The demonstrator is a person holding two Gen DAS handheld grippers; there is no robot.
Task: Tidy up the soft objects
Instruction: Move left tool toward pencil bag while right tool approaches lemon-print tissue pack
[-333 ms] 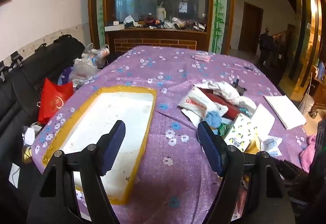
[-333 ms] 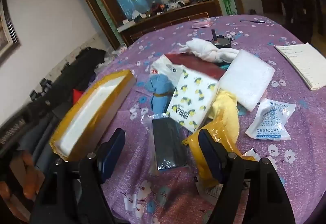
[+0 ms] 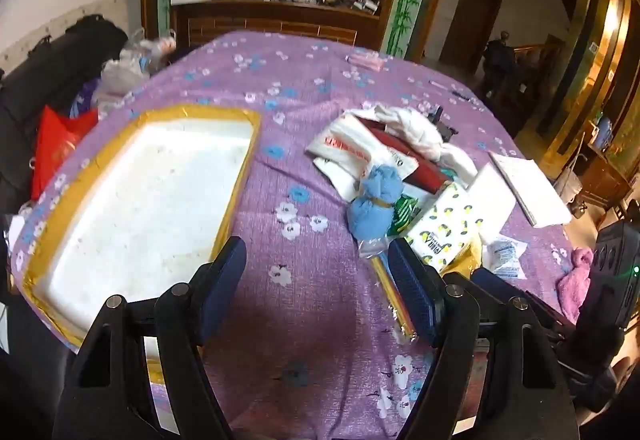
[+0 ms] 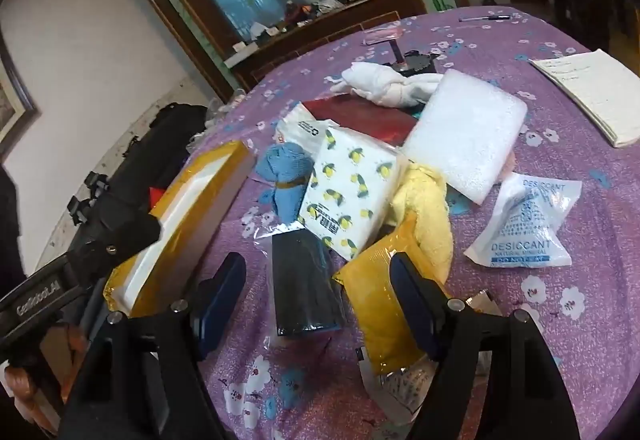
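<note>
1. We saw the right hand-held gripper point(image 4: 318, 304) spread wide and holding nothing, poised over the near end of the dark flat packet point(image 4: 304, 280), which lay on the tabletop point(image 4: 592, 280) directly between its fingers.
2. The packet's long axis ran away from us, roughly in line with the fingers, so we judged that a closing grip would catch it across its narrow width.
3. The left hand-held gripper point(image 3: 318, 288) was also wide and empty, over bare purple cloth between the foam tray point(image 3: 152, 199) and the pile; we judged the right one nearer the soft things.
4. Crowding the packet: the lemon-print tissue pack point(image 4: 352, 195) overlapped its far end, the yellow pouch point(image 4: 380, 300) lay just beside the right finger, and the blue cloth bundle point(image 4: 286, 175) sat beyond.
5. The tray lay to the left, well apart from the packet, with nothing in it that we could see.
</note>
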